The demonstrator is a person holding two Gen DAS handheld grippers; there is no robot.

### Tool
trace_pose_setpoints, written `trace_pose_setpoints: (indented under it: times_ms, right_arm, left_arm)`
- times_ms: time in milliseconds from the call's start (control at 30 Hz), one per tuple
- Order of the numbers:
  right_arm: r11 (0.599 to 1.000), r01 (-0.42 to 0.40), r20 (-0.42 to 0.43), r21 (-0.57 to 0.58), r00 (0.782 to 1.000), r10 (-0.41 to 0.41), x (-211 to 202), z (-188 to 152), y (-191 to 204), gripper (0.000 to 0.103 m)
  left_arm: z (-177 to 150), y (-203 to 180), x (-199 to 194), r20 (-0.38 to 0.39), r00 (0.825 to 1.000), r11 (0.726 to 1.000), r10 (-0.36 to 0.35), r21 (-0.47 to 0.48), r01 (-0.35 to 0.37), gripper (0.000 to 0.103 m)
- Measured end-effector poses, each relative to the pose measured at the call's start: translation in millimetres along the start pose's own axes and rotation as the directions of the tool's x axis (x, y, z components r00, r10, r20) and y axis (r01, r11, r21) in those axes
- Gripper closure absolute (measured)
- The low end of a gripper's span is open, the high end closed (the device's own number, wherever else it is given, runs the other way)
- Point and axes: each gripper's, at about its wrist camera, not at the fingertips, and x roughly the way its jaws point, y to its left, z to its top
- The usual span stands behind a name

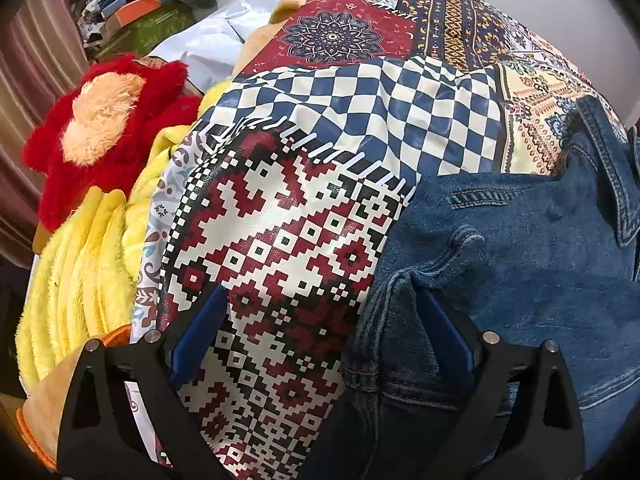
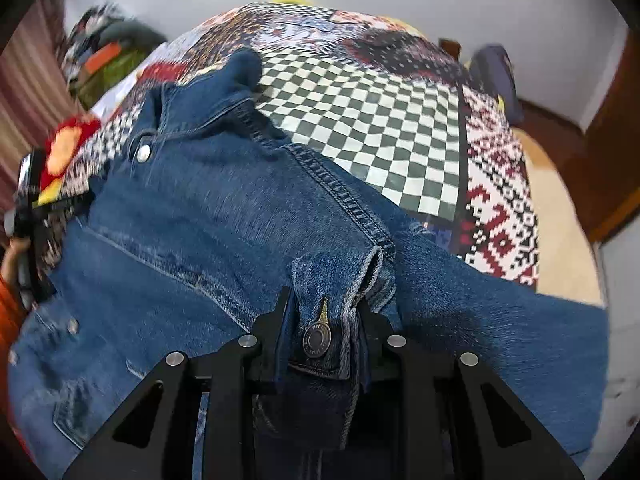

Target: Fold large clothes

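A blue denim jacket lies spread on a patchwork bedspread. My right gripper is shut on a folded cuff of the jacket with a metal button. In the left wrist view the jacket fills the lower right. My left gripper is open, pointing steeply down. The bedspread and the jacket's bunched edge lie between its blue-padded fingers. That gripper also shows as a dark blurred shape at the far left of the right wrist view, held by a hand with an orange sleeve.
A red and peach plush and a yellow fleece blanket lie along the bed's left side. Piled clutter and a green box stand at the back left by a striped curtain. A wooden door and bare floor lie to the right.
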Motion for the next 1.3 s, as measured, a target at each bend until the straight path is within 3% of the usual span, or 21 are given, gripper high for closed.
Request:
trace_pose_setpoints:
  times_ms: [133,200,233,267,300,333,400,433,533,633,767,867,967,1000,1100,1300]
  right_arm:
    - [1.000,0.002,-0.023,0.012,1.000,-0.001,-9.8,-1.5,-4.5,0.075]
    - [1.000,0.020,-0.031,0.023,0.999,-0.019,-17.6,-0.5,-6.3,0.068]
    - [0.999,0.039,-0.022,0.023,0.999,-0.039,-22.4,-0.3,-6.6,0.060]
    - [0.998,0.067,-0.004,0.020,0.998,-0.067,-27.5,0.8,-6.2,0.052]
    - [0.993,0.116,0.017,0.015,0.993,-0.116,-32.8,1.9,-5.4,0.051]
    - [0.973,0.230,0.052,-0.005,0.972,-0.230,-41.8,4.2,-3.7,0.051]
    - [0.956,0.293,0.089,-0.025,0.953,-0.289,-54.2,8.0,-1.6,0.051]
    - [0.961,0.276,0.092,-0.023,0.958,-0.273,-57.6,9.0,-1.7,0.051]
    - [0.995,0.102,0.072,0.002,0.992,-0.102,-67.7,13.2,4.3,0.051]
    - [1.000,-0.002,0.031,-0.015,1.000,0.003,-61.4,14.0,23.4,0.050]
    - [0.995,-0.070,-0.026,-0.075,0.997,0.068,-39.9,8.7,59.2,0.050]
    - [0.988,-0.103,-0.095,-0.117,0.991,0.092,-15.3,0.0,83.1,0.050]
    - [0.987,-0.086,-0.170,-0.137,0.983,0.062,9.4,-10.3,94.0,0.050]
    - [0.987,-0.087,-0.168,-0.135,0.984,0.064,11.6,-13.0,94.3,0.049]
    - [0.993,-0.067,-0.150,-0.099,0.987,0.052,7.2,-16.1,83.0,0.031]
    - [0.994,-0.102,-0.159,-0.049,0.983,0.093,-5.8,-24.8,59.5,0.029]
  left_arm:
    - [0.8,2.6,-11.6,0.015,0.999,0.999,0.033,-0.008,-0.033,0.006]
    - [0.2,4.9,-27.1,0.038,0.999,1.000,0.025,-0.002,-0.024,0.006]
    - [-0.3,6.1,-35.1,0.051,0.999,1.000,0.016,0.006,-0.016,0.006]
    - [-1.2,7.1,-45.0,0.066,0.998,1.000,0.001,0.018,-0.002,0.006]
    - [-2.6,7.6,-54.5,0.078,0.997,0.999,-0.017,0.031,0.014,0.006]
    - [-4.5,8.1,-63.4,0.087,0.996,0.999,-0.033,0.045,0.029,0.006]
    - [-10.0,6.4,-83.0,0.104,0.992,0.994,-0.076,0.082,0.068,0.006]
    - [-13.2,4.7,-89.9,0.108,0.990,0.992,-0.095,0.097,0.085,0.006]
    - [-24.2,-6.9,-107.1,0.099,0.979,0.976,-0.178,0.144,0.163,0.006]
    - [-37.8,-18.1,-112.3,0.070,0.965,0.957,-0.252,0.169,0.237,0.006]
    - [-63.0,-36.4,-108.5,0.009,0.955,0.936,-0.297,0.203,0.289,0.006]
    - [-79.5,-46.5,-94.3,-0.041,0.962,0.930,-0.271,0.246,0.273,0.006]
    - [-93.1,-48.8,-79.2,-0.083,0.973,0.935,-0.215,0.272,0.229,0.006]
    - [-97.0,-46.5,-75.4,-0.094,0.974,0.937,-0.206,0.269,0.224,0.006]
    - [-104.8,-32.7,-71.3,-0.107,0.972,0.947,-0.209,0.228,0.228,0.006]
    - [-116.9,-1.8,-71.0,-0.119,0.974,0.967,-0.193,0.147,0.209,0.006]
